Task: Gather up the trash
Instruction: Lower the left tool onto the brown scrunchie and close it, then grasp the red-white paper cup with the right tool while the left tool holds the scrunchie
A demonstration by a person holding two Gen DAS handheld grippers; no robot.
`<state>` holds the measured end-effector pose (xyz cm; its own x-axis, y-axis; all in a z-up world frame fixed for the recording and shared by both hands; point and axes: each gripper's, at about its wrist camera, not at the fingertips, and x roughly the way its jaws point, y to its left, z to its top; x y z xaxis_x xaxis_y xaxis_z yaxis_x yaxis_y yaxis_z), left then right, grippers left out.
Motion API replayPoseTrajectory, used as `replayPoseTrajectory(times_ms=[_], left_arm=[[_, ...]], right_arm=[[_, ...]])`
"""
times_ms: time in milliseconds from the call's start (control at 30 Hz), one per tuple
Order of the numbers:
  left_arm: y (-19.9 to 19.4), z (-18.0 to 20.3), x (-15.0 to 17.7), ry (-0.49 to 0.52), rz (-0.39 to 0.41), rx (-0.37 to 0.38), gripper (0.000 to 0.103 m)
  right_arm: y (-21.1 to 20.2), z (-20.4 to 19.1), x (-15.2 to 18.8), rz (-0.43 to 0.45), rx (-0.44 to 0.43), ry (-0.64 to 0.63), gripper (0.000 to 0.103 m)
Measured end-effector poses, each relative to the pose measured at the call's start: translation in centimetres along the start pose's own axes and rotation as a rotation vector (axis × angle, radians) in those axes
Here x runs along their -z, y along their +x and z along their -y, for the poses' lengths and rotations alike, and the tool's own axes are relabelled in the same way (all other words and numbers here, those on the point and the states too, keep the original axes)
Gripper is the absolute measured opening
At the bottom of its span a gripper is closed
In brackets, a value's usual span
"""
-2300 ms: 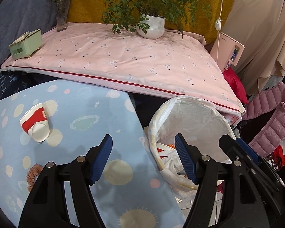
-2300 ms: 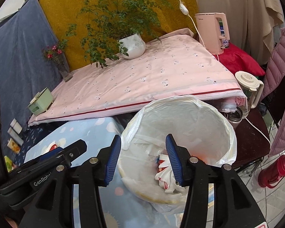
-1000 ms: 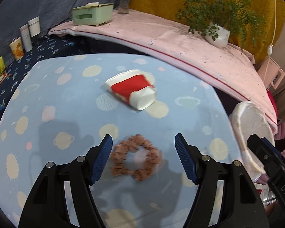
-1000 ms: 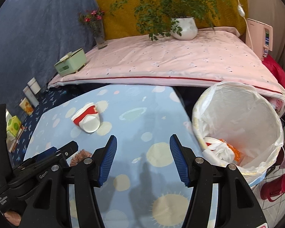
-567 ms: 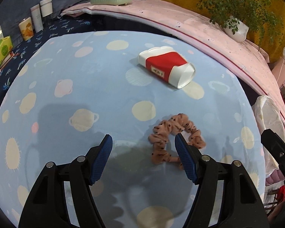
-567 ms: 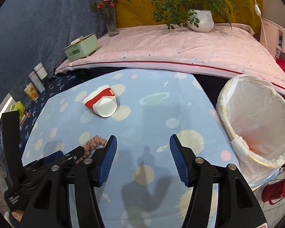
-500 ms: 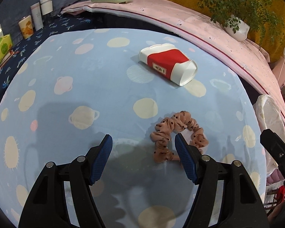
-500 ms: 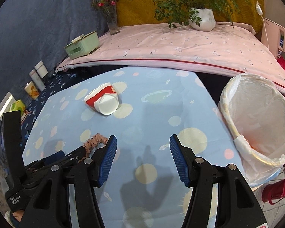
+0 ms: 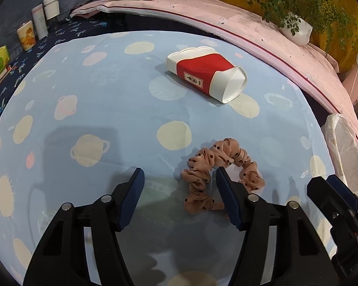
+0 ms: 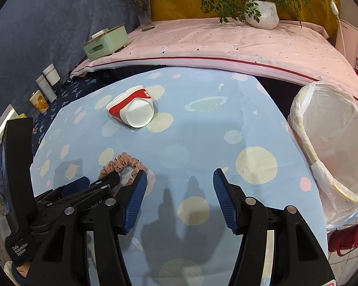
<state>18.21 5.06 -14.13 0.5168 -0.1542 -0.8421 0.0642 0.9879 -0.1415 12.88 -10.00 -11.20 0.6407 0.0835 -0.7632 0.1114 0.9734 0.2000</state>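
A crushed red-and-white paper cup (image 9: 206, 76) lies on its side on the blue planet-print tablecloth (image 9: 95, 109); it also shows in the right wrist view (image 10: 133, 110). A pink dotted scrunchie (image 9: 217, 174) lies just ahead of my left gripper (image 9: 179, 186), partly between its open fingers, with the right finger over its middle. In the right wrist view the scrunchie (image 10: 121, 164) sits left of my open, empty right gripper (image 10: 179, 190). A bin lined with a white bag (image 10: 331, 147) stands at the table's right edge.
A pink-covered bench (image 10: 226, 45) runs behind the table with a green tissue box (image 10: 105, 43), a flower vase (image 10: 144, 16) and a potted plant (image 10: 262, 16). Small cups and boxes (image 9: 39, 27) stand at the far left. A red flask (image 10: 348, 238) sits on the floor.
Both grippers have swung left from over the bin to over the table. My left gripper has come down closer to the scrunchie, which now lies partly between its fingers.
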Motion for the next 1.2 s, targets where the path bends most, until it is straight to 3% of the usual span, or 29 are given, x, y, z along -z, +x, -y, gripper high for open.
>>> replayPoseTrajectory(times_ms=[167,333,433,767,1200], left_arm=[[0.1,0.1,-0.2,0.011,0.008,-0.001,0.042],[0.0,0.0,-0.1,0.021,0.011,-0.012,0.021],[-0.2,-0.5,-0.1,0.005,0.0,0.009,0.015],[-2.3,-3.1,-1.6,-0.071,0.046,0.011,0.013],[-3.2,-5.9,-7.3,-0.132,0.124,0.002,0.014]], right_arm=[[0.5,-0.2,0.0,-0.009,-0.001,-0.004,0.057],[0.7,-0.6,0.0,-0.015,-0.007,-0.012,0.057],[0.8,-1.0,0.0,-0.017,-0.011,-0.022,0.057],[1.1,-3.3,-1.4,-0.01,-0.041,-0.077,0.057],[4.7,-4.7,-7.5,0.003,-0.089,-0.009,0.062]])
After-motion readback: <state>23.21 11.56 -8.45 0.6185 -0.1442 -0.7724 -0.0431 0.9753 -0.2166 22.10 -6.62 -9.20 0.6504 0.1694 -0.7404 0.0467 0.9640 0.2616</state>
